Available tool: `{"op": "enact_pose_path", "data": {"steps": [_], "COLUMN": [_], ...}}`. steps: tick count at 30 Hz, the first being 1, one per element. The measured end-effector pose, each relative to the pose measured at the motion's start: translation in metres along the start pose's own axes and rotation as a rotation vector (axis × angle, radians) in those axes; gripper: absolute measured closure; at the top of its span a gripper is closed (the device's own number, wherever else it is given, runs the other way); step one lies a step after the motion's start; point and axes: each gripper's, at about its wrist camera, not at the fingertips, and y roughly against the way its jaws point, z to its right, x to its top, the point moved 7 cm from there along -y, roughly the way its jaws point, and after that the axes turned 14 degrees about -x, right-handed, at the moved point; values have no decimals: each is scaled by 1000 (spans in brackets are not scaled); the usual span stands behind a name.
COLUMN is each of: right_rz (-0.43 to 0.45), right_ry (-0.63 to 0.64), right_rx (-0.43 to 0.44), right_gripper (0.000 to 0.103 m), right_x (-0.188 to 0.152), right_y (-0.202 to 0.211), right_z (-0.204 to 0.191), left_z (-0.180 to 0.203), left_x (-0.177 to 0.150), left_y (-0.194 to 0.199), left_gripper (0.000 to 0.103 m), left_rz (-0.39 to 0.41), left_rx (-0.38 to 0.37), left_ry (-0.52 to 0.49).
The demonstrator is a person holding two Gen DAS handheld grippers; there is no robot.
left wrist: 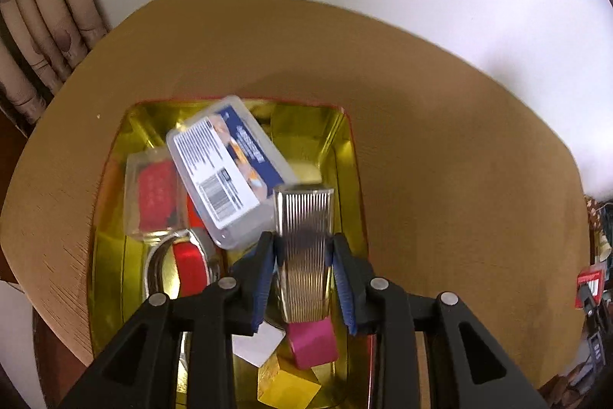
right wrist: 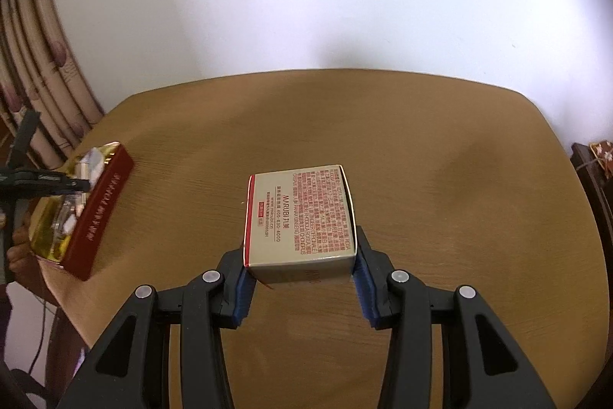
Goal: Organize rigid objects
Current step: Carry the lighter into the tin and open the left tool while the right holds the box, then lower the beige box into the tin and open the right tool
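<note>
Gripping ribbed silver case [left wrist: 304, 248], left tool [left wrist: 304, 252]

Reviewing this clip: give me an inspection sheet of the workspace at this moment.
Surface: tan wooden table, bare beyond the tin.
Job's things: red tin with gold lining holding a clear labelled case, red items, a pink piece; ribbed silver box; printed carton.
Clutter: nothing seen on the table.
Grippers: left gripper shut on the ribbed silver box over the tin; right gripper shut on the printed carton.
Cables: dark cable below the table's left edge.
Surroundings: white wall, patterned curtain.
</note>
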Motion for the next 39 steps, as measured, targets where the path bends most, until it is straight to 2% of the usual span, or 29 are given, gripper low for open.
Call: {"op": "enact_pose_path", "data": {"steps": [4,7,9,11,13,17,19,25,30,39], "right_rz": [17,18,3,-28,-77,-172,-188,-248,-269,-251], "right_ry": [24,27,44,57,81,145,200,251,272,321], "right_rx": [60,165,260,365,456,564,562,561,524,450], "right_gripper": [61,61,61,61,61,61,61,61,60,58], "right_x": [13,20,24,28,26,12,4,-12,-28,-44], "right_y": [17,37,49,55,58,55,51,37,29,16], "right_z": [-32,-63,-95,-137,-176,-251,-288,-346,-362,-384], "left_z": [-8,-25,-43,-69,-93,-117,-123,-128,-129,-132], "left_x": [-4,-21,-38,-59,-82,-122,-137,-148,-150,-148], "left_y": [38,79,104,124,137,134,131,133,126,127], "left_gripper": [69,64,56,52,52,52,52,52,52,52], "left_rz": [91,176,228,248,259,232,217,219,210,225], "left_rx": [-18,7,55,135,179,134,132,79,39,61], "left_ry": [3,38,73,107,156,238,257,273,276,263]}}
